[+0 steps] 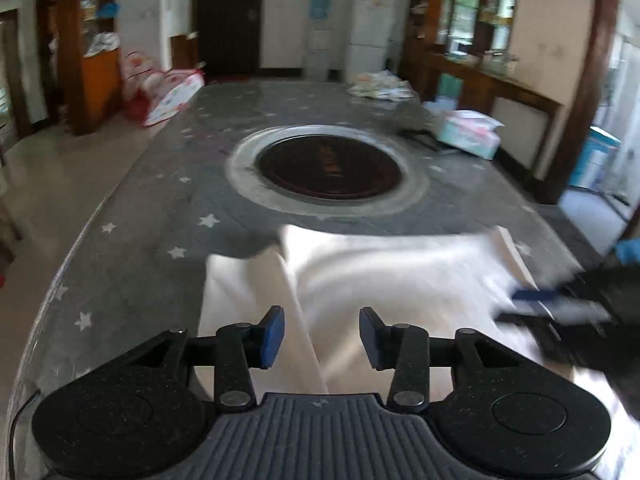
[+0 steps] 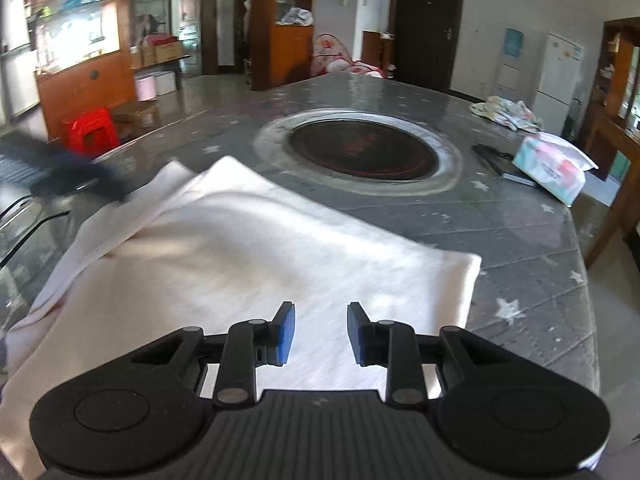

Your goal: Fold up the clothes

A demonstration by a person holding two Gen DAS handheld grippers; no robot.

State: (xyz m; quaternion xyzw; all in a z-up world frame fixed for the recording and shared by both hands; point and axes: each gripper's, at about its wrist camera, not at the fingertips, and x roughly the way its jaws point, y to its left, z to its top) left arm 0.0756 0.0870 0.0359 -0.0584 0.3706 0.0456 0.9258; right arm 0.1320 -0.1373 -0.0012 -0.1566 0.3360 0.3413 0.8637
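Observation:
A white garment (image 1: 384, 272) lies folded on the near end of a grey star-patterned table (image 1: 168, 184), with a folded edge running under my left gripper. My left gripper (image 1: 322, 336) is open and empty, just above the cloth's left part. In the right wrist view the same white garment (image 2: 248, 248) spreads flat, with layered edges at its left. My right gripper (image 2: 321, 334) is open and empty above the cloth's near right part. It also shows blurred at the right in the left wrist view (image 1: 560, 308). The left gripper shows blurred at far left in the right wrist view (image 2: 64, 168).
A round dark burner with a metal ring (image 1: 330, 168) sits in the table's middle. A tissue pack (image 2: 552, 168), a dark flat object (image 2: 500, 160) and a patterned cloth heap (image 2: 508, 110) lie at the far right. A red stool (image 2: 90, 130) stands beside the table.

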